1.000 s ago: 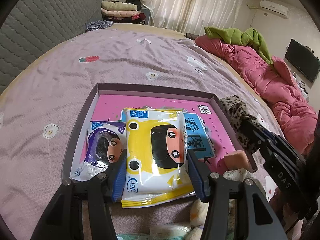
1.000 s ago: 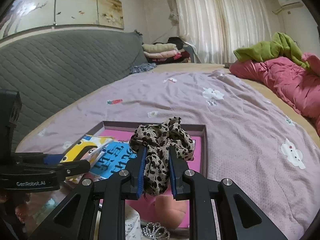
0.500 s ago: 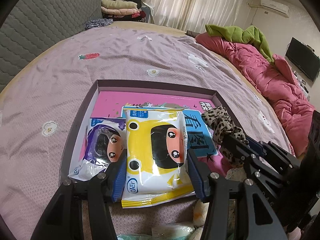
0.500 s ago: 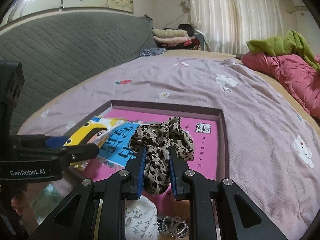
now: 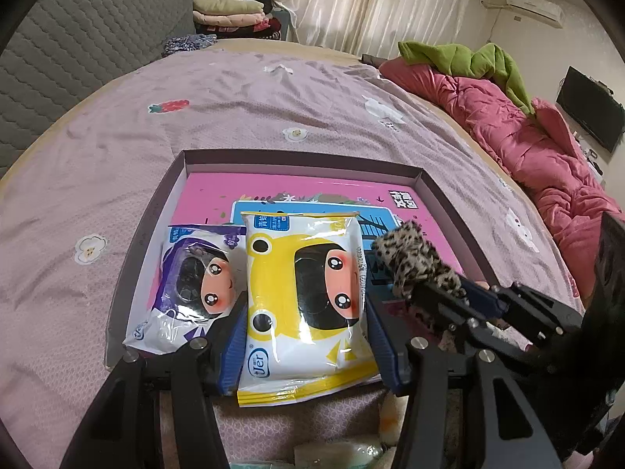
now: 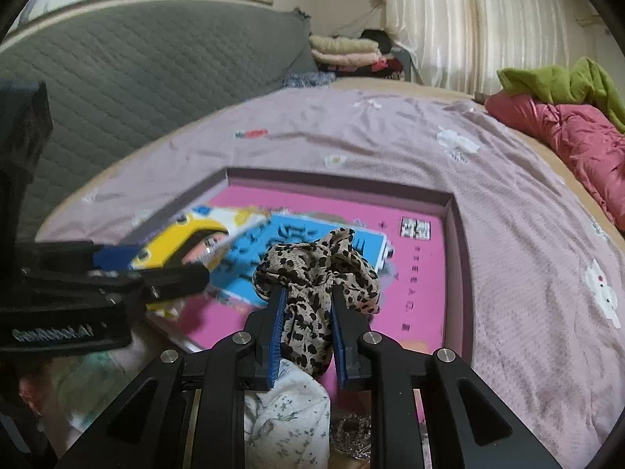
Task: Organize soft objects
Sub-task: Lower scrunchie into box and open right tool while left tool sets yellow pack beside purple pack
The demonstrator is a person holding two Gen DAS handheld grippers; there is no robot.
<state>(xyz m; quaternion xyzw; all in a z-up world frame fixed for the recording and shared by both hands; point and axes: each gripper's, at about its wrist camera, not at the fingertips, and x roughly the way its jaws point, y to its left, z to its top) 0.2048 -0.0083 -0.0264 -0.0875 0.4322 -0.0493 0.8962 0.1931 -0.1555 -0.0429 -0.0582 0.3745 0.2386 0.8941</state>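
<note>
A shallow purple tray [image 5: 300,158] with a pink book inside lies on the bed. My left gripper [image 5: 302,312] is shut on a yellow wipes pack [image 5: 302,301], which rests over the tray's near edge beside a purple wipes pack [image 5: 191,285]. My right gripper [image 6: 306,301] is shut on a leopard-print scrunchie [image 6: 318,269] and holds it over the tray [image 6: 455,234], above the blue book cover. The scrunchie also shows at the right of the left wrist view [image 5: 414,262].
A pink quilt [image 5: 527,136] with a green garment on it lies along the bed's right side. A grey padded headboard [image 6: 136,78] stands at the left. A white floral cloth [image 6: 289,418] and a small tiara lie just below the right gripper.
My right gripper has carried the scrunchie left and forward, from outside the tray's right edge to over the tray. The left gripper and its yellow pack have stayed in place.
</note>
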